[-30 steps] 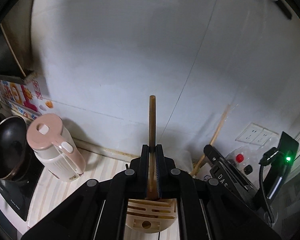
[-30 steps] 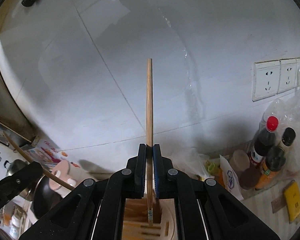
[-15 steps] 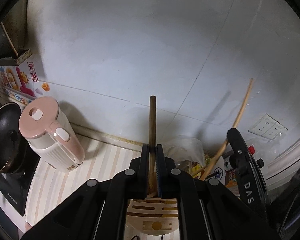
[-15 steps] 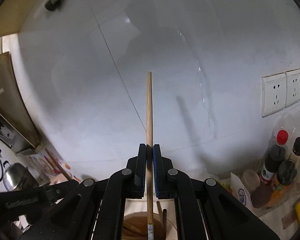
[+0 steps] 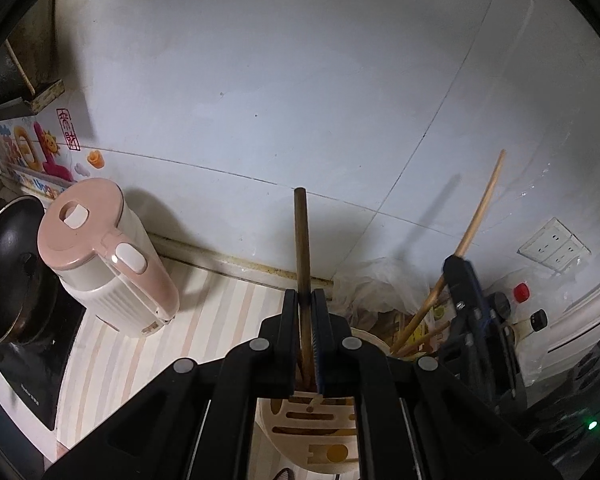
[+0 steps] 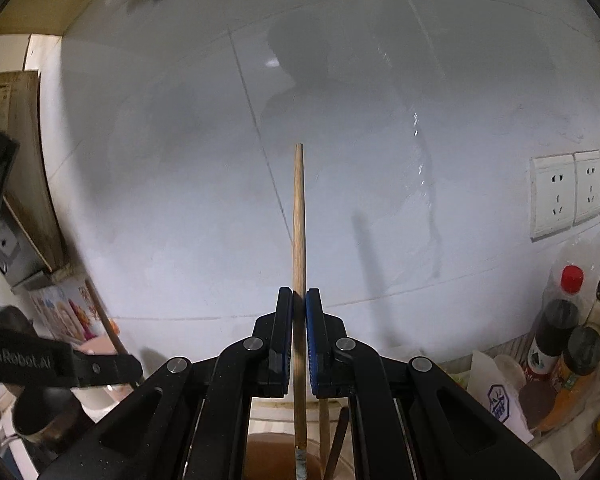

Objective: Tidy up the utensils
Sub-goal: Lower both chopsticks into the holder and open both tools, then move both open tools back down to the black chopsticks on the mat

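**Two chopsticks going into the holder**

The left gripper (image 5: 309, 300) is squeezed tight on a dark chopstick (image 5: 301, 236). The stick points straight up, and its low end dips toward the cream holder (image 5: 312, 432) with slots in its side, which sits right under the jaws. The right gripper (image 6: 299, 300) is squeezed tight on a light chopstick (image 6: 298, 216). That stick stands up too, and its low end hangs over the round brown opening of the holder, close to two other sticks (image 6: 332, 432) already leaning inside.

In the left view, the right gripper shows on the right side with its light stick slanting up out of the holder, beside more sticks. A pink kettle (image 5: 100, 256) stands on the striped counter (image 5: 204, 320) to the left, with a black pan (image 5: 8, 268) past it. Sauce bottles (image 6: 564, 320) stand to the right.

To do this step well, I think each stick should stay straight up and go down slowly. The tip should be well inside the rim before the jaws let go. The two grippers are very near each other, so one should go first and the other wait. Letting go too high could make a stick bounce out or knock the others.
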Available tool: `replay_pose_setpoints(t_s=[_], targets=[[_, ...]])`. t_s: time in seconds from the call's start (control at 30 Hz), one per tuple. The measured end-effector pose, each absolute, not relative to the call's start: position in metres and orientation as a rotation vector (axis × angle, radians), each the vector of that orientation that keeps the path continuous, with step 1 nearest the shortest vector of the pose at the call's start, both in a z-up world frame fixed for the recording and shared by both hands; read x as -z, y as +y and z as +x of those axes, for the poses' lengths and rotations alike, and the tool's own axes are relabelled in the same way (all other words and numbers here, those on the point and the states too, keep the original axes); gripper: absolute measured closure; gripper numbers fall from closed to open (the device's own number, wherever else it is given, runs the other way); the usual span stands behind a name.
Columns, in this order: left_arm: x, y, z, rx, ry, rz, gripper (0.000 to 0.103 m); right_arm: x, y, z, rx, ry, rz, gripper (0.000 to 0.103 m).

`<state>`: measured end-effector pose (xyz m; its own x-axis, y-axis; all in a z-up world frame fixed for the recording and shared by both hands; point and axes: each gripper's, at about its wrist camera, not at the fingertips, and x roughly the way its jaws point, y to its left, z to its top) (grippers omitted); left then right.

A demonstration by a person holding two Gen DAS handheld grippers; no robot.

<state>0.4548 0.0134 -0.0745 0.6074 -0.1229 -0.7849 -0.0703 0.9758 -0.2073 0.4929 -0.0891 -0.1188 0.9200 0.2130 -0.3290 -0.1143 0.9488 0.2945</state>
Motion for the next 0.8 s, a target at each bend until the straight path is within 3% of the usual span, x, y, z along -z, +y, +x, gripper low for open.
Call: replay_pose_setpoints(t_s=[0.3,0.4,0.43,0.47,0.53,0.6,0.63,0.67,0.8], targets=[[0.066,0.009,0.449,0.047,0.921,-0.229,0.096,0.114,-0.092,0.486,-0.23,0.452,0.229,0.094],[0.058,0.005,0.441,0.039,0.9,-0.213,0.09,0.107,-0.101,0.481,-0.25,0.486,0.241,0.069],[0.055,0.005,0.438,0.036,0.893,-0.21,0.075,0.103,-0.107,0.479,-0.253,0.495,0.251,0.06],[0.05,0.005,0.434,0.032,0.88,-0.203,0.05,0.1,-0.111,0.476,-0.255,0.505,0.26,0.052],[0.042,0.006,0.425,0.021,0.852,-0.199,0.026,0.091,-0.124,0.467,-0.258,0.523,0.298,0.048],[0.035,0.008,0.412,0.007,0.814,-0.18,0.025,0.083,-0.138,0.461,-0.24,0.535,0.316,0.048],[0.034,0.009,0.408,-0.001,0.808,-0.17,0.017,0.078,-0.145,0.456,-0.226,0.549,0.322,0.048],[0.034,0.01,0.402,-0.01,0.804,-0.159,0.002,0.074,-0.15,0.452,-0.202,0.565,0.32,0.046],[0.047,0.014,0.379,-0.051,0.808,-0.105,0.0,0.07,-0.171,0.433,-0.085,0.692,0.305,0.039]])
